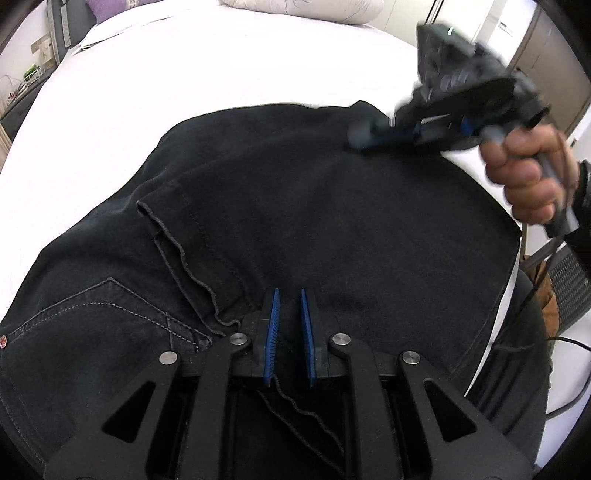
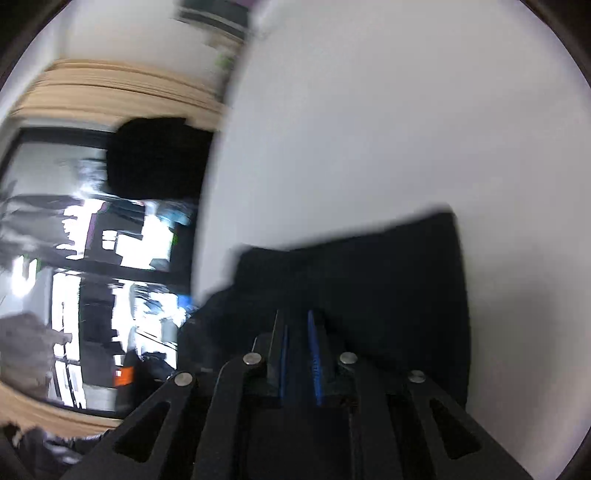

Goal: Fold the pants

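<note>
Black jeans (image 1: 314, 221) lie on the white bed (image 1: 221, 66), with a leg folded back so its hem lies over the seat near the back pocket (image 1: 110, 306). My left gripper (image 1: 288, 295) hovers low over the fabric, its blue pads a narrow gap apart with nothing between them. My right gripper (image 1: 360, 136) is at the far right corner of the pants, blurred by motion. In the right wrist view its gripper (image 2: 295, 317) shows a small gap above the black cloth (image 2: 388, 277); whether it pinches cloth is unclear.
A pillow (image 1: 303, 9) lies at the head of the bed. A dark nightstand (image 1: 18, 107) stands at the left. The bed's edge runs at the right, with a chair and cables (image 1: 565, 295) beyond. The right wrist view shows blurred room furniture (image 2: 92, 258).
</note>
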`<control>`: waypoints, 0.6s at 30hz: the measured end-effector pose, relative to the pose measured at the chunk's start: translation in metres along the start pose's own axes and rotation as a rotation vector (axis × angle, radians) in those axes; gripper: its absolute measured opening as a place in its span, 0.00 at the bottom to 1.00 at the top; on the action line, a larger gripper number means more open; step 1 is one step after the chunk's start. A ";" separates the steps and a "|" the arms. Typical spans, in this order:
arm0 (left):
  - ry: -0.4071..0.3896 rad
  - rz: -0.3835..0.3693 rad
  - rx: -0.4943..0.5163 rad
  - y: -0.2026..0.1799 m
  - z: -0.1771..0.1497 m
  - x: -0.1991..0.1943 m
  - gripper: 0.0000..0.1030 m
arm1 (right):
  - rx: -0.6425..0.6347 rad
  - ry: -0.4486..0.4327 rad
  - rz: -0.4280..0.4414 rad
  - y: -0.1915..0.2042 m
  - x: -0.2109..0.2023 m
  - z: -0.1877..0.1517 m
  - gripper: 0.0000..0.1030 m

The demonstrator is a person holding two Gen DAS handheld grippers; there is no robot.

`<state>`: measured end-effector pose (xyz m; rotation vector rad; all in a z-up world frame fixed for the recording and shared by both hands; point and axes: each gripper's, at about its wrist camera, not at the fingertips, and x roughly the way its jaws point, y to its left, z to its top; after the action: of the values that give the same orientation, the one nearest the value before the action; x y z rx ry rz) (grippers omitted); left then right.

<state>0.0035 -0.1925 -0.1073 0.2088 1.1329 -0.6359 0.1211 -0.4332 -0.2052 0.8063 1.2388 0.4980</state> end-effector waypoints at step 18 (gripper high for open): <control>-0.024 0.008 0.015 0.029 -0.022 -0.012 0.11 | 0.062 -0.057 0.079 -0.027 -0.054 -0.146 0.01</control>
<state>-0.0001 -0.1545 -0.1108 0.2173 1.1041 -0.6385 -0.0355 -0.4506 -0.2078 0.9189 1.1785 0.4988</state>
